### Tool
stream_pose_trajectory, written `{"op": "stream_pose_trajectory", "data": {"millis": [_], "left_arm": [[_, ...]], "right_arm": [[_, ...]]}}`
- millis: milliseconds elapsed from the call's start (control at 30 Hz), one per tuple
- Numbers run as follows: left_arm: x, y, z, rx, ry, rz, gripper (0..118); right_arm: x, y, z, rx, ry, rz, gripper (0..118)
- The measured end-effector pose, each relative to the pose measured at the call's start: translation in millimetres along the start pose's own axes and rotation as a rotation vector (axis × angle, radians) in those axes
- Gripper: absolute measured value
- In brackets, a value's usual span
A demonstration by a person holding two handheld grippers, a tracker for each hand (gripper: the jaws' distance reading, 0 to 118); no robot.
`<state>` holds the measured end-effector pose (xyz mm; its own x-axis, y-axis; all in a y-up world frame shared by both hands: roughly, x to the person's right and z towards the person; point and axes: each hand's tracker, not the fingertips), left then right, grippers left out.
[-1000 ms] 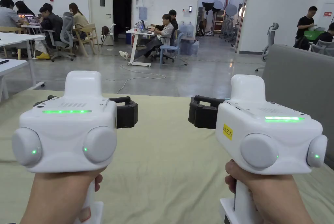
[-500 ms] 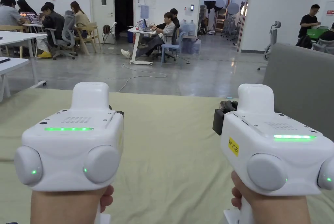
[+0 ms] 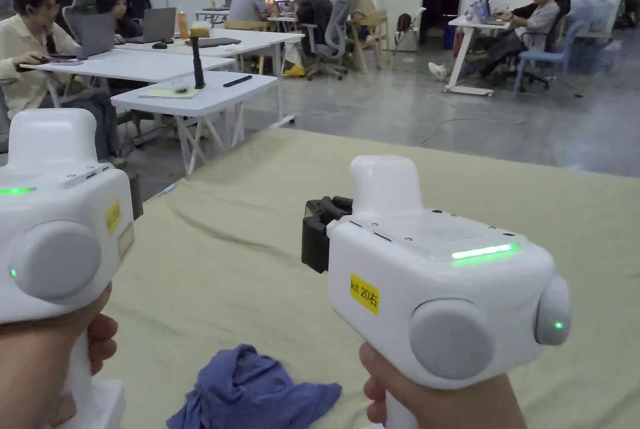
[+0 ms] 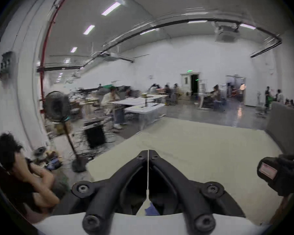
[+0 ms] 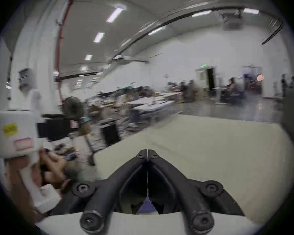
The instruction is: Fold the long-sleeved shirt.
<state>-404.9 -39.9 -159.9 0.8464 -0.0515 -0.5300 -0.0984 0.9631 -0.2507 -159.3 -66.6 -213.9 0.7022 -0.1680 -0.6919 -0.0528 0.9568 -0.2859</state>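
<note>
The long-sleeved shirt [image 3: 250,389] is a crumpled blue heap on the pale green table cover [image 3: 250,230], at the near edge between my two hands. A scrap of the blue shirt [image 4: 151,210] shows below the jaws in the left gripper view, and another scrap of the shirt [image 5: 147,207] in the right gripper view. My left gripper [image 4: 148,152] is shut with nothing in it, held above the cover. My right gripper [image 5: 147,151] is shut and empty too, at about the same height. In the head view the right gripper [image 3: 315,233] hovers beyond the shirt.
White tables [image 3: 194,92] with seated people stand past the table's left edge. A standing fan [image 4: 56,106] and a seated person [image 4: 15,170] are close on the left. A grey panel [image 4: 282,120] rises at the table's right side.
Both grippers' jaws, spread wide one second ago, have shut. The head camera has swung left and down, bringing the blue shirt into view.
</note>
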Motion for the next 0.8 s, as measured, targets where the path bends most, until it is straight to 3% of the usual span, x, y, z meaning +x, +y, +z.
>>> {"op": "stream_pose_trajectory", "data": {"millis": [100, 267, 300, 333, 367, 400, 467, 700, 733, 767, 800], "left_arm": [[0.0, -20.6, -27.0, -0.105, -0.032, -0.031, 0], [25.8, -80.7, -95.0, -0.273, -0.158, 0.016, 0], [31.3, -95.9, -110.9, -0.310, -0.183, 0.036, 18], [36.9, -113.2, -128.8, -0.382, -0.204, 0.059, 56], [41.5, -127.8, -149.2, -0.475, -0.248, 0.077, 102], [46.0, -145.0, -165.8, -0.575, -0.296, 0.104, 118], [56.7, -160.0, -183.6, -0.633, -0.335, 0.146, 116], [94.8, -248.0, -235.9, -0.845, -0.239, -0.104, 112], [97.8, -261.8, -243.4, -0.885, -0.226, -0.110, 97], [98.9, -270.6, -247.5, -0.901, -0.204, -0.109, 68], [97.9, -272.8, -249.2, -0.906, -0.256, -0.053, 52]], "right_arm": [[1.0, -6.9, -15.0, -0.016, 0.036, 0.029, 0], [40.0, -22.6, -22.6, -0.097, -0.010, 0.015, 0], [50.6, -26.8, -22.7, -0.115, -0.030, 0.004, 0], [60.9, -32.7, -19.0, -0.136, -0.053, 0.002, 0], [70.5, -37.3, -19.6, -0.155, -0.079, 0.003, 0], [80.0, -41.9, -20.8, -0.173, -0.100, 0.003, 0], [92.6, -53.2, -19.4, -0.200, -0.132, -0.002, 0], [124.7, -77.8, -23.0, -0.262, -0.175, -0.080, 0], [124.9, -79.8, -20.5, -0.265, -0.178, -0.082, 0], [126.8, -80.7, -18.7, -0.269, -0.180, -0.086, 0], [129.7, -80.9, -15.5, -0.271, -0.179, -0.093, 0]]}}
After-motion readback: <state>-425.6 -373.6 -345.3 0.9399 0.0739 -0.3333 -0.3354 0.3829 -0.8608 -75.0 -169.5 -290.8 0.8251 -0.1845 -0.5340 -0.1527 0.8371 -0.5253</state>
